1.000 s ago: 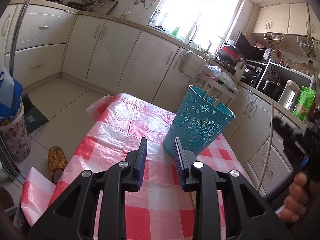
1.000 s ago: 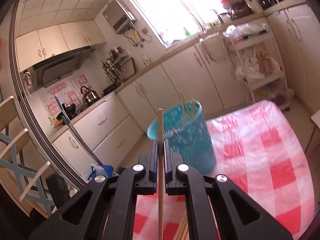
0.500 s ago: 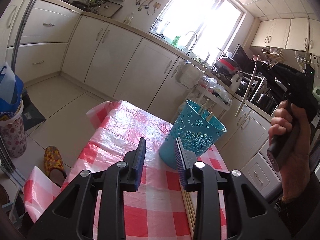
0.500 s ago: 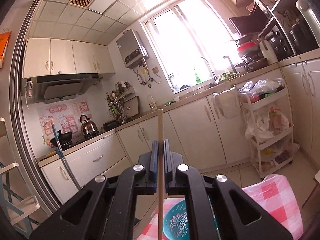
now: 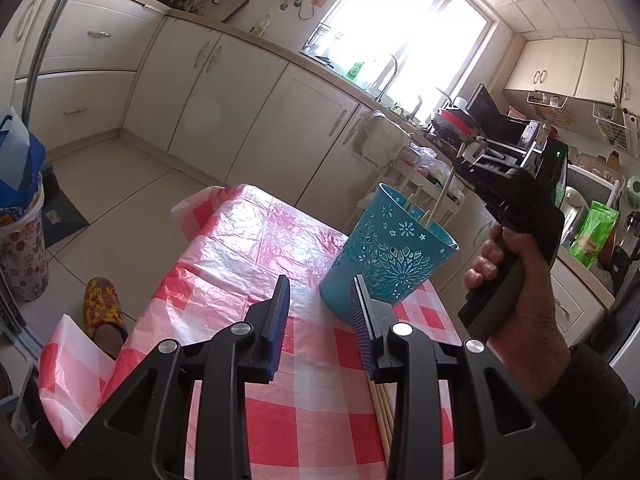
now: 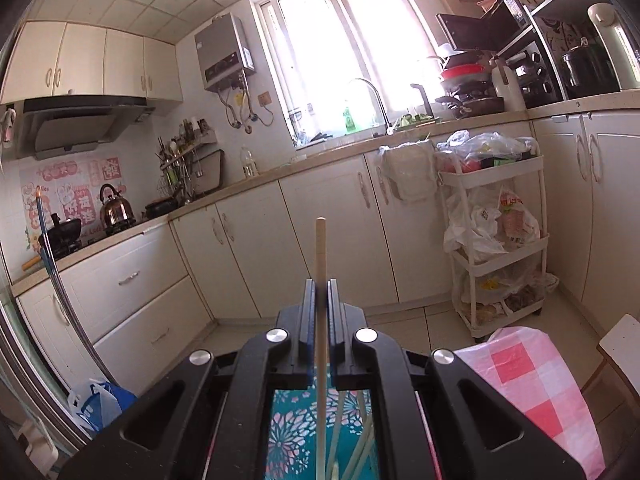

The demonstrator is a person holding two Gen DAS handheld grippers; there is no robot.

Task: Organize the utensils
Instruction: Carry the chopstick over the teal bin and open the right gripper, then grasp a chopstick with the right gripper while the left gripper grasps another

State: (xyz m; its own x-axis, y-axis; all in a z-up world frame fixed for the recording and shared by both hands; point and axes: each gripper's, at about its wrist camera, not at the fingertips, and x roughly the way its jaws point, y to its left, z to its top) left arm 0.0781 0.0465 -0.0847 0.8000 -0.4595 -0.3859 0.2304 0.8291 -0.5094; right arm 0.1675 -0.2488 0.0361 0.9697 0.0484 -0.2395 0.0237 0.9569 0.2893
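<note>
Clamping chopstick upright, right claw over teal holder; left claw apart, beside holder.

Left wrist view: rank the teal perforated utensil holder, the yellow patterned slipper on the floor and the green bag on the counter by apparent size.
1. Teal perforated utensil holder, clearly largest.
2. Green bag and yellow patterned slipper look similar; their different distances from the camera make ranking unsure.

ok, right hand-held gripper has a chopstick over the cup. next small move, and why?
Probably open the right hand-held gripper and let go. It is shut on an upright chopstick whose lower end already dips inside the teal cup, next to other sticks there. More chopsticks lie on the table by the open left hand-held gripper.
</note>
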